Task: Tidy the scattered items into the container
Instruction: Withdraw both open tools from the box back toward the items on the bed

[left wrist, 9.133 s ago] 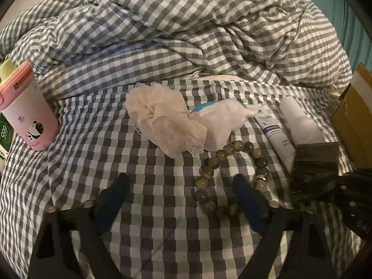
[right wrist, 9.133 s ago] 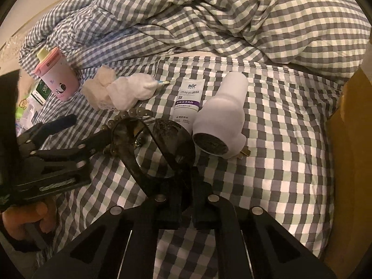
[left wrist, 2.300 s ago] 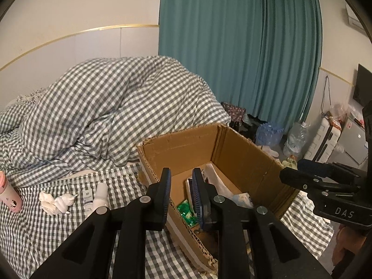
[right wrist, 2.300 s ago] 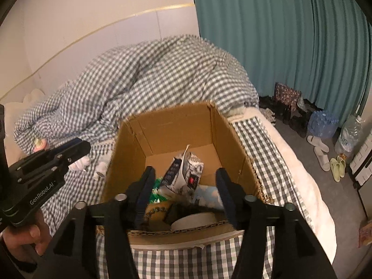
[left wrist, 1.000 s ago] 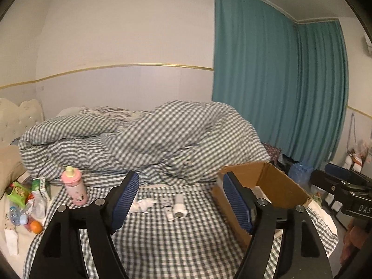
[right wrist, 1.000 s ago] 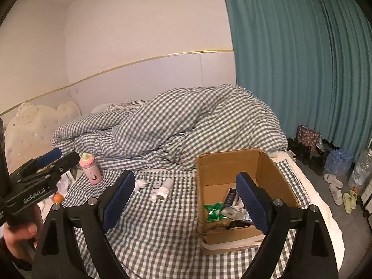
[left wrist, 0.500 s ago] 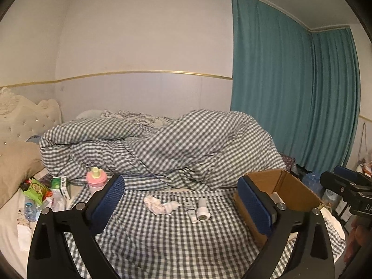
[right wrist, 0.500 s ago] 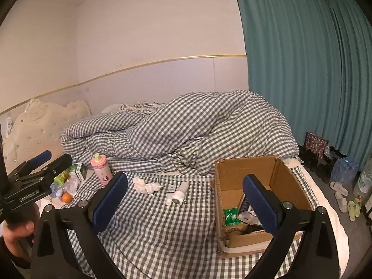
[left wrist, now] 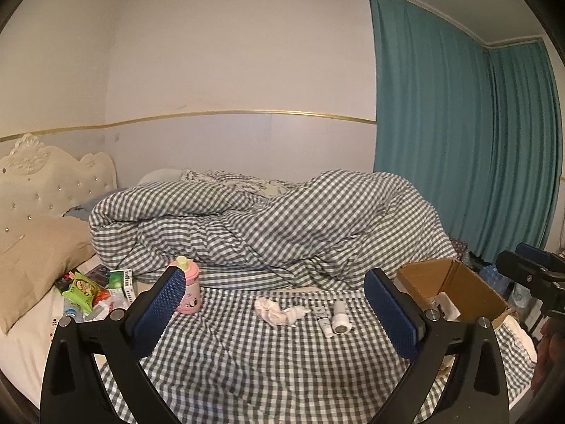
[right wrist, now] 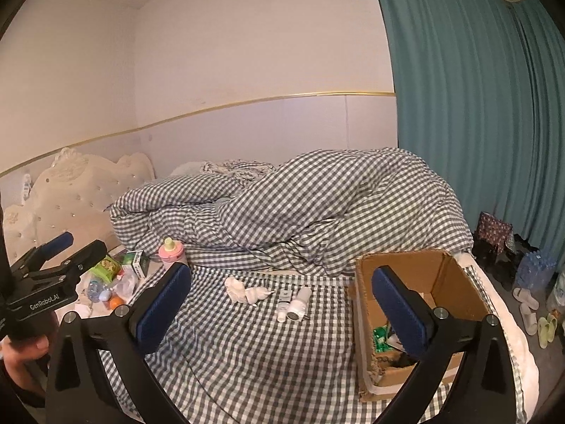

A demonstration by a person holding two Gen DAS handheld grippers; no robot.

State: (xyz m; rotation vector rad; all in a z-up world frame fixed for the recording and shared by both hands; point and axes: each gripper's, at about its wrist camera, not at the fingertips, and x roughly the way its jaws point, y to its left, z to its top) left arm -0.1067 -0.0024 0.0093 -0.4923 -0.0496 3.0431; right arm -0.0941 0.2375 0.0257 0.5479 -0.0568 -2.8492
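Bed (left wrist: 247, 353) farther off, claws (left wrist: 279, 314) (right wrist: 282, 307) wider — empty

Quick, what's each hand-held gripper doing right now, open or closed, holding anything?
Left hand-held gripper: open wide, jaws just been opening, nothing between them.
Right hand-held gripper: open wide, jaws just been opening, nothing held.

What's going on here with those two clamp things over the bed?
A person is tidying loose things off the bed into a cardboard box, holding a gripper in each hand. Right now the left gripper and the right gripper are both wide open and empty, their jaws having just been opening, and both are held back from the bed. The box already has a few things in it. On the checked sheet lie crumpled white cloths, a small tube, a white bottle and a pink cup.
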